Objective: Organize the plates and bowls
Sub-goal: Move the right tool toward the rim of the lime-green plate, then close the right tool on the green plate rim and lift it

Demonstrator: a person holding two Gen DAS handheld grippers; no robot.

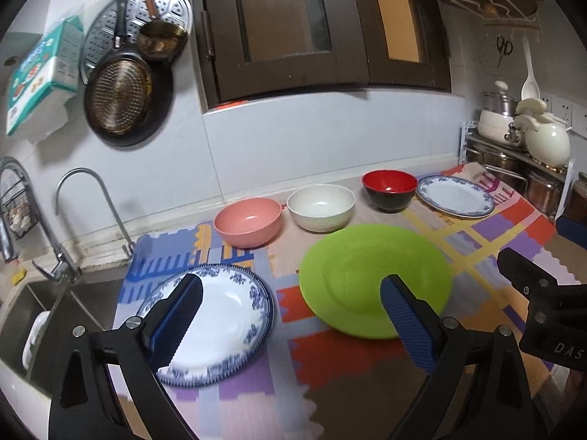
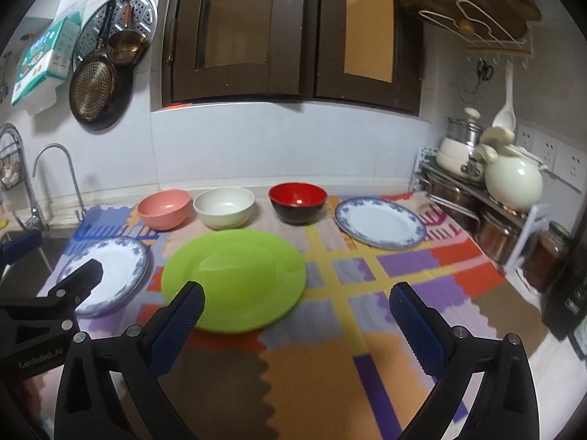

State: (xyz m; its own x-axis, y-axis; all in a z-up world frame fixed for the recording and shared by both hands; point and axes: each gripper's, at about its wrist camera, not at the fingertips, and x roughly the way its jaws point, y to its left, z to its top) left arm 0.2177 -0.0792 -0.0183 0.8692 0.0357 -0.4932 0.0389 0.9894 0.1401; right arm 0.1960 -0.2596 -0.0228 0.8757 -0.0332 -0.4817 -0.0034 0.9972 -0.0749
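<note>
On a patchwork mat lie a green plate (image 1: 374,278) (image 2: 234,278) in the middle, a blue-rimmed white plate (image 1: 216,326) (image 2: 106,271) at the near left and a second one (image 1: 455,195) (image 2: 379,228) at the far right. Behind them stand a pink bowl (image 1: 248,222) (image 2: 165,208), a white bowl (image 1: 321,207) (image 2: 224,207) and a red-and-black bowl (image 1: 389,190) (image 2: 298,198). My left gripper (image 1: 291,293) is open, hovering between the near-left plate and the green plate. My right gripper (image 2: 297,299) is open above the mat, right of the green plate.
A sink (image 1: 33,315) with faucets (image 1: 91,205) lies left of the mat. Pans (image 1: 124,99) hang on the wall. A rack with pots and a cream kettle (image 2: 513,179) stands at the right, jars (image 2: 550,253) beside it. Dark cabinet doors (image 2: 286,36) hang above.
</note>
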